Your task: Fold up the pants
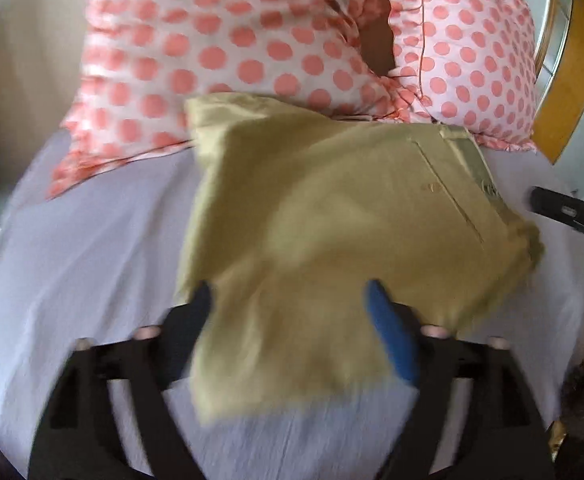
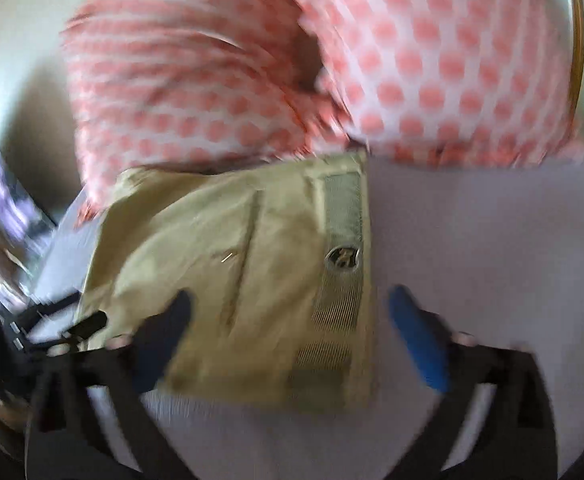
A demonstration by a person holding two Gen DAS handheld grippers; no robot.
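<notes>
Khaki pants (image 1: pixel 332 216) lie folded into a compact rectangle on a lavender bedsheet (image 1: pixel 92 264). In the right wrist view the pants (image 2: pixel 232 260) show the waistband with a round button at the right edge. My left gripper (image 1: pixel 290 300) is open, its fingers spread over the near edge of the pants. My right gripper (image 2: pixel 290 304) is open, its jaws wide apart over the waistband end. The right gripper also shows at the right edge of the left wrist view (image 1: pixel 572 216).
Two pillows with pink polka dots (image 1: pixel 232 48) (image 2: pixel 432 80) lie just behind the pants at the head of the bed. A yellow wooden frame (image 1: pixel 572 80) stands at the far right. Both views are motion-blurred.
</notes>
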